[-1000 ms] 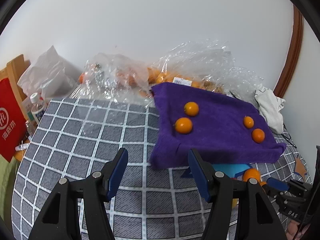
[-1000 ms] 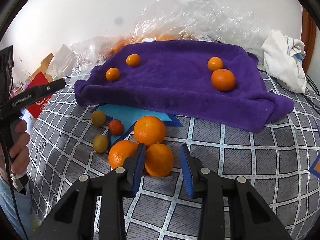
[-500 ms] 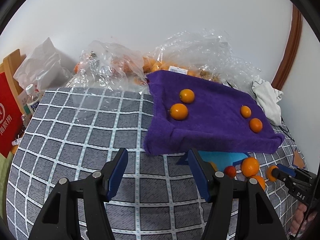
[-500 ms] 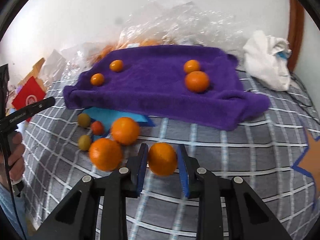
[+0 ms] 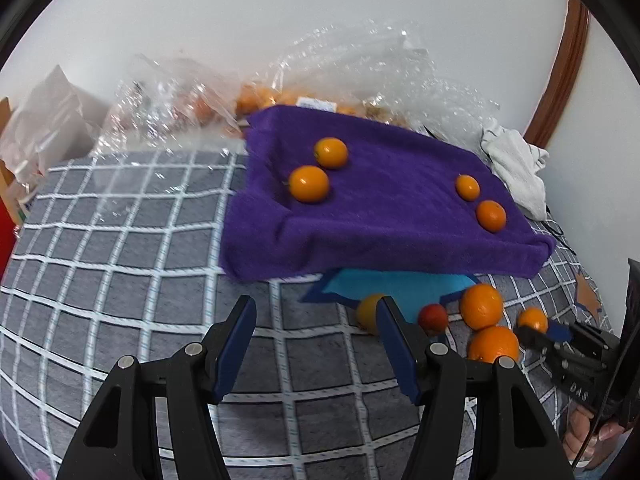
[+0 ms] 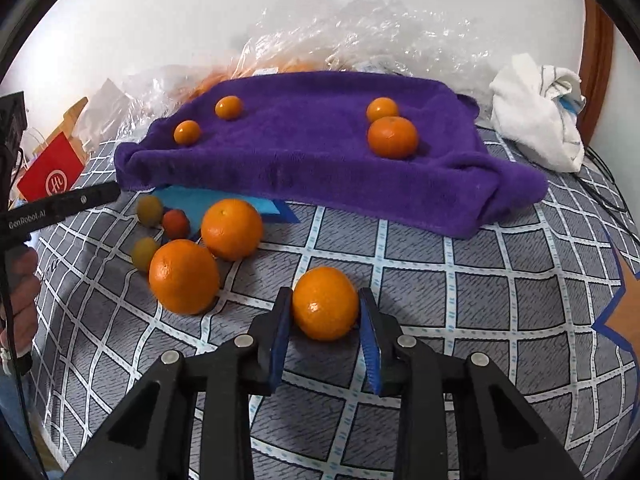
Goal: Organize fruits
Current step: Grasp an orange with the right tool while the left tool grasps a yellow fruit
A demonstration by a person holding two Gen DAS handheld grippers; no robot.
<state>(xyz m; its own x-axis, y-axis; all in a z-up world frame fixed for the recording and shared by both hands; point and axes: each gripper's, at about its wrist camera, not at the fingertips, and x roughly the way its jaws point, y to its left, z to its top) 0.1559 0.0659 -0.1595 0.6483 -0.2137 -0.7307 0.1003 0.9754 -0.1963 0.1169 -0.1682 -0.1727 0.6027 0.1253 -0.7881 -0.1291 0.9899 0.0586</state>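
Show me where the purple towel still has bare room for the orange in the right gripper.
The purple towel is bare through its middle, between the two small oranges on its left and the pair on its right. Crowded: the loose fruit below its left edge.

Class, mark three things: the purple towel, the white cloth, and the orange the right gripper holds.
purple towel (image 6: 304, 148), right wrist view, bare middle of its top.
white cloth (image 6: 536, 120), right wrist view, central folds.
held orange (image 6: 325, 303), right wrist view, front face.

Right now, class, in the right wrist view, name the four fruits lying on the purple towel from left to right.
Small orange at the front left → small orange behind it → small orange at the back right → larger orange in front of it.
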